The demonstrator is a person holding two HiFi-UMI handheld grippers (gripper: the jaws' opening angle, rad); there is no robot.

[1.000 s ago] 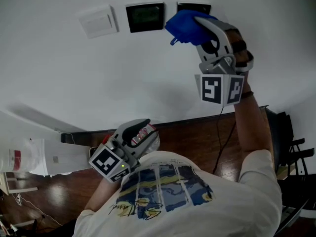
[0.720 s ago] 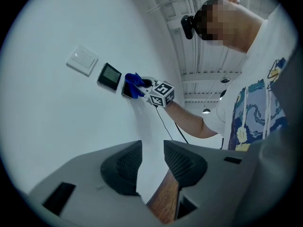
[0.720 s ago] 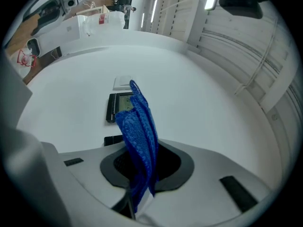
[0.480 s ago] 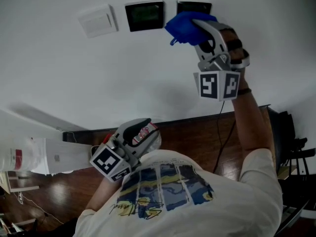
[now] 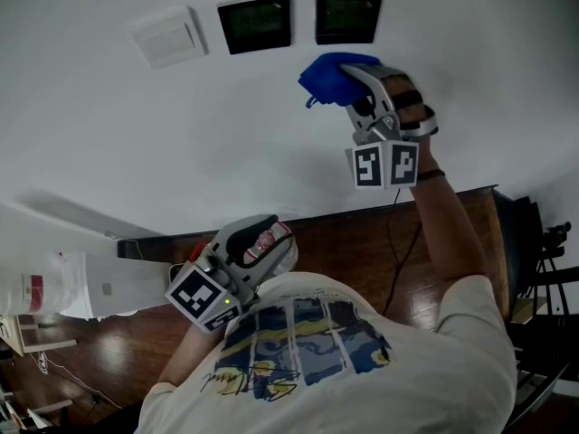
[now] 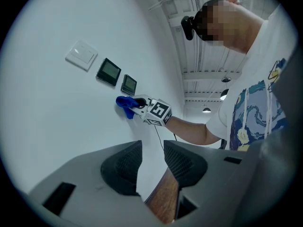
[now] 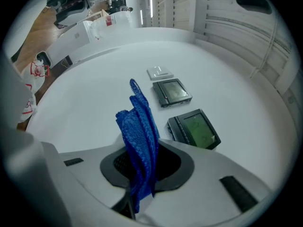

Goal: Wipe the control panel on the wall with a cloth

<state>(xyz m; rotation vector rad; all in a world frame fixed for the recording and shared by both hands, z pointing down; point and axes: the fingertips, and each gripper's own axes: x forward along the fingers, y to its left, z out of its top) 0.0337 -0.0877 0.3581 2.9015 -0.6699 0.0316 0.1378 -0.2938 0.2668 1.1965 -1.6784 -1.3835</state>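
— Pinching the blue cloth (image 7: 139, 126) low in its fold, your right gripper (image 7: 142, 169) has its jaws closed on the bunched fabric, and most of the cloth stands free beyond the tips

— Agreed, and you hold it at the wall (image 5: 136, 134) just below the right-hand control panel (image 5: 348, 19), not on the screen itself. The second panel (image 5: 256, 24) and the white switch plate (image 5: 166, 36) sit in a row to its left

— That cloth looks soft, light and floppy, so you'd expect it to fold over rather than push back. Your hold near the bunched end seems right, since it leaves a loose pad to spread over the screen

— Mind the panels, though. They look glossy, with what may be small buttons along one edge, so I'd judge light pressure is enough. Keep the hard jaw tips off them

— Your left gripper (image 6: 150, 162) hangs low by your chest, jaws a little apart with nothing between them, only floor showing through the gap

— So the wipe is your right gripper's job, and the cloth has yet to go up onto the panel face
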